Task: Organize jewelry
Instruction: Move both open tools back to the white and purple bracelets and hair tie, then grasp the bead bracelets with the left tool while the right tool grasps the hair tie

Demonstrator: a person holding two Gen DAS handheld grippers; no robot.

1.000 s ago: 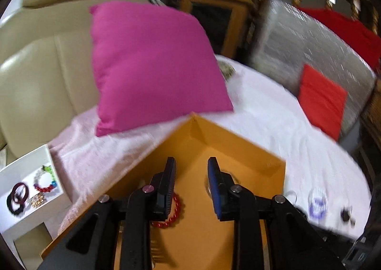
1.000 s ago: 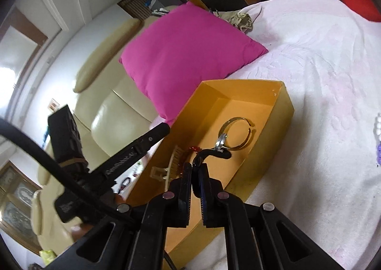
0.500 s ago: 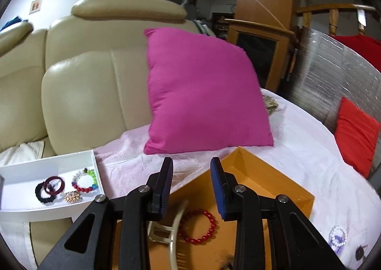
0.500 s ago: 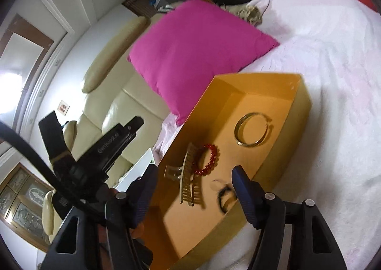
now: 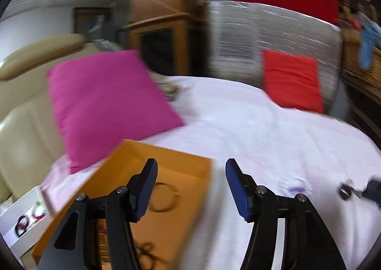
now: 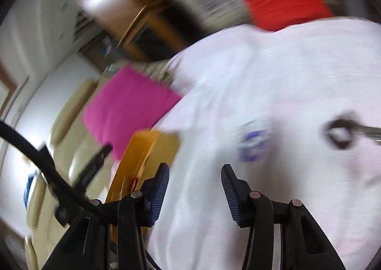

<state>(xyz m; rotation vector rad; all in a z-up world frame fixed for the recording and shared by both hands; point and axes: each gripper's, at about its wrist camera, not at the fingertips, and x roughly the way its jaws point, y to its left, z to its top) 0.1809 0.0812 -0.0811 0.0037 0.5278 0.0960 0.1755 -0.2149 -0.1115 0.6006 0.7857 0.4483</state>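
Note:
An orange box (image 5: 181,170) lies on the pale pink bedspread (image 5: 262,132) with a thin metal bangle (image 5: 164,196) and a dark hair tie (image 5: 142,253) inside. My left gripper (image 5: 190,174) hovers over the box's right edge, its jaws opening with nothing between them. My right gripper (image 6: 194,174) is to the right of the orange box (image 6: 147,151), over bare bedspread, jaws apart and closing on nothing. Ahead of it lie a blurred purple-and-white bracelet (image 6: 254,144) and a dark ring-shaped piece (image 6: 340,134). In the left wrist view the bracelet (image 5: 296,186) lies right of the gripper.
A white tray (image 5: 14,213) holding several bracelets sits at the lower left beside the beige sofa (image 5: 21,127). A pink pillow (image 5: 107,103) leans behind the box. A red pillow (image 5: 293,79) rests against a silver panel at the back. Both views are motion-blurred.
The right gripper let go of the dark hair tie into the box, opened, and swung right over the bedspread. The left gripper also swung right and its jaws widened.

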